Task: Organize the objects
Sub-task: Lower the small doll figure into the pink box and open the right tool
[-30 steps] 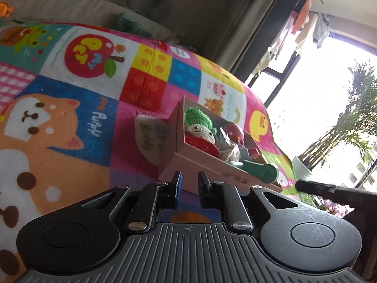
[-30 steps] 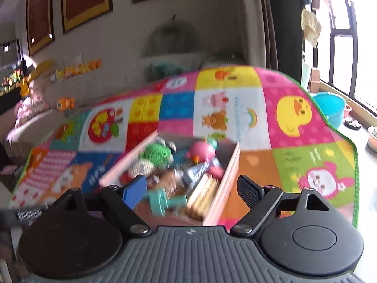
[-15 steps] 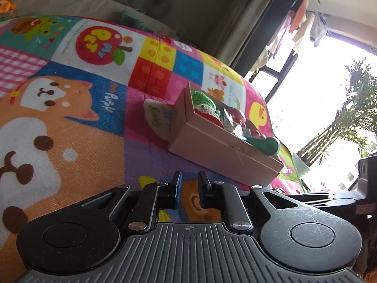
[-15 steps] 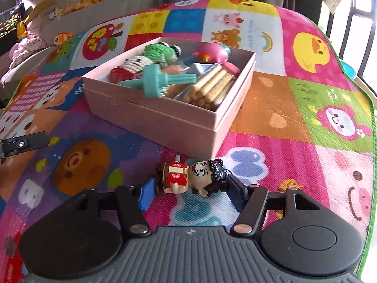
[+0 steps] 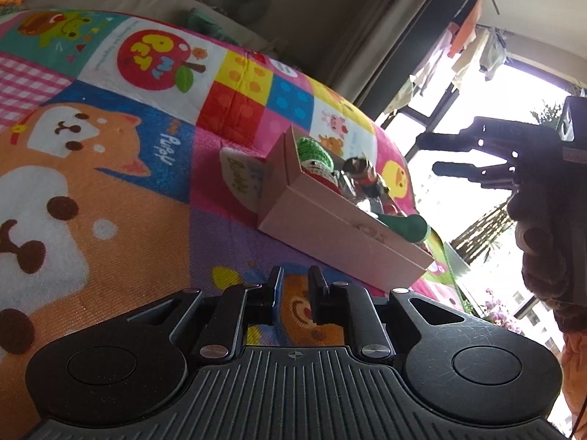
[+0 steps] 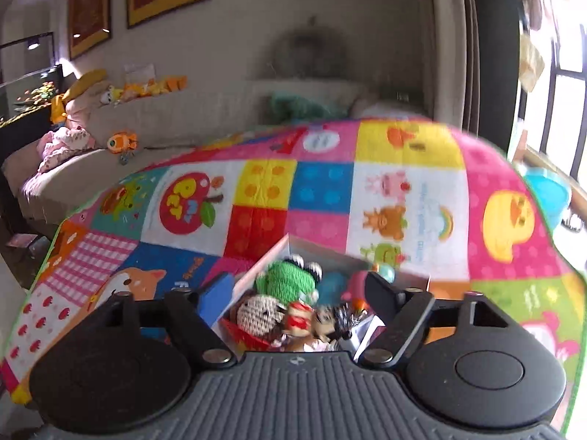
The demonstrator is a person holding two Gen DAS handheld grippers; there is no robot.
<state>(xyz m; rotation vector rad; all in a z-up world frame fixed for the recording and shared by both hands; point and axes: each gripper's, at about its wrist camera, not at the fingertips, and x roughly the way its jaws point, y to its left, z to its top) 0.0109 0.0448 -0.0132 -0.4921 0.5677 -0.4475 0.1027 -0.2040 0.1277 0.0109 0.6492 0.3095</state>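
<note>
A pink cardboard box [image 5: 341, 236] sits on the colourful play mat [image 5: 110, 154]; it holds a green crochet toy [image 5: 313, 150], a teal brush [image 5: 405, 225] and a small doll figure in red [image 5: 363, 174]. In the right wrist view my right gripper [image 6: 299, 293] is open above the box [image 6: 256, 271], with the doll [image 6: 312, 321] lying loose among the toys below it, beside the green crochet frog [image 6: 288, 278]. My left gripper [image 5: 295, 289] is low over the mat in front of the box, jaws nearly closed and empty. The right gripper [image 5: 477, 154] shows as a dark shape above the box.
A sofa with plush toys [image 6: 121, 143] runs along the far wall. A blue bucket [image 6: 548, 192] stands by the window past the mat's right edge. Laundry hangs by the window [image 5: 473, 47].
The right gripper picked the doll off the mat, carried it up over the box and opened, leaving the doll in the box. The left gripper barely moved.
</note>
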